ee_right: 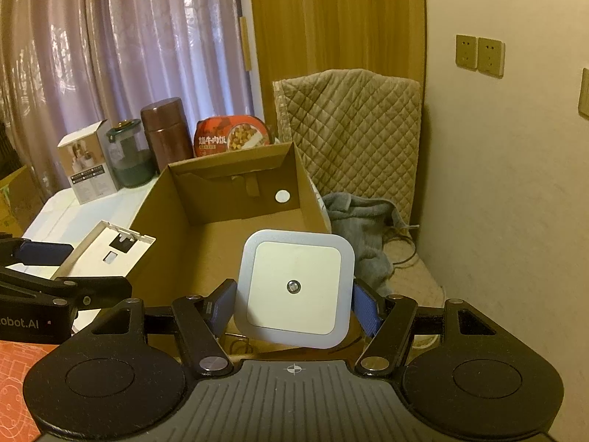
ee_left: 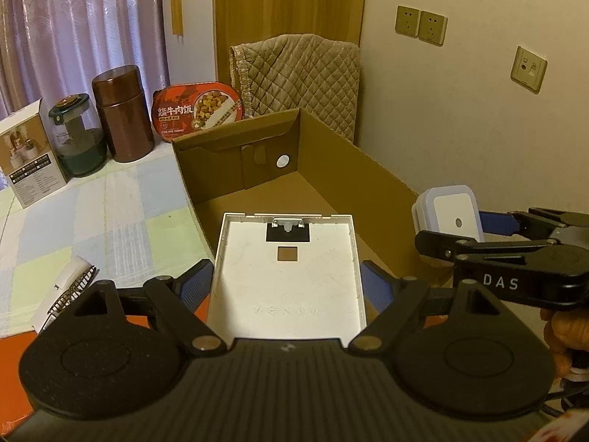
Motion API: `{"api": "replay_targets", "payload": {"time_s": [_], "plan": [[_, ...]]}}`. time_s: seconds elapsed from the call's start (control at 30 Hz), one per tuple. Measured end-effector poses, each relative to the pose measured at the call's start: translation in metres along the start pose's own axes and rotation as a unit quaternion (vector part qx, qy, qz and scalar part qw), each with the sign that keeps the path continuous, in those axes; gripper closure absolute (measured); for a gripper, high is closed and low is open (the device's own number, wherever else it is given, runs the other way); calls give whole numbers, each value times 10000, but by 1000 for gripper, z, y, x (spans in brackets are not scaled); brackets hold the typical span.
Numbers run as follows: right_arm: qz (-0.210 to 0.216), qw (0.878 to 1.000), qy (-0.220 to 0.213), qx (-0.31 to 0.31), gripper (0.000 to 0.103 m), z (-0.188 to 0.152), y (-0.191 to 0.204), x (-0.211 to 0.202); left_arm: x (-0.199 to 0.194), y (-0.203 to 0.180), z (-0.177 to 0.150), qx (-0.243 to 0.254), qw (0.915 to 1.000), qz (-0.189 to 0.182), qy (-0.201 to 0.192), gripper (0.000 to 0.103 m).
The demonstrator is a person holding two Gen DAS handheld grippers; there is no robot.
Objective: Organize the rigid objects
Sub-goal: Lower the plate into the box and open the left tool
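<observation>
- On the left, the left gripper [ee_left: 287, 287] clamps a white tray-like panel [ee_left: 285, 276] by its side edges, above the cardboard box's [ee_left: 331, 169] near wall.
- On the right, the right gripper [ee_right: 294, 307] pinches a square white night light [ee_right: 294, 287], raised before the box opening.

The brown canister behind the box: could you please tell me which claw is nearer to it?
Left. The left claw, shut on the white tray, is on the brown canister side of the box; the right claw, shut on the night light, is at the opposite side.
</observation>
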State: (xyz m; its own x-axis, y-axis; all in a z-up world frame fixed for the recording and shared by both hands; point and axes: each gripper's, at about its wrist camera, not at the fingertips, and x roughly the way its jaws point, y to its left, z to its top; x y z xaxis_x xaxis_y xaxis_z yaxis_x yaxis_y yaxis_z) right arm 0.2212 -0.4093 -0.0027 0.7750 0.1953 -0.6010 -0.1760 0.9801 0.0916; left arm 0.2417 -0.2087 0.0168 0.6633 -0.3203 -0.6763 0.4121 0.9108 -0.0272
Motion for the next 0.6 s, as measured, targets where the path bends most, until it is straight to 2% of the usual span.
{"api": "replay_targets", "payload": {"time_s": [0.6], "plan": [[9,10000,57,22,40,0,-5,10,20,-2,7,51,10000,-31,38,20]]}}
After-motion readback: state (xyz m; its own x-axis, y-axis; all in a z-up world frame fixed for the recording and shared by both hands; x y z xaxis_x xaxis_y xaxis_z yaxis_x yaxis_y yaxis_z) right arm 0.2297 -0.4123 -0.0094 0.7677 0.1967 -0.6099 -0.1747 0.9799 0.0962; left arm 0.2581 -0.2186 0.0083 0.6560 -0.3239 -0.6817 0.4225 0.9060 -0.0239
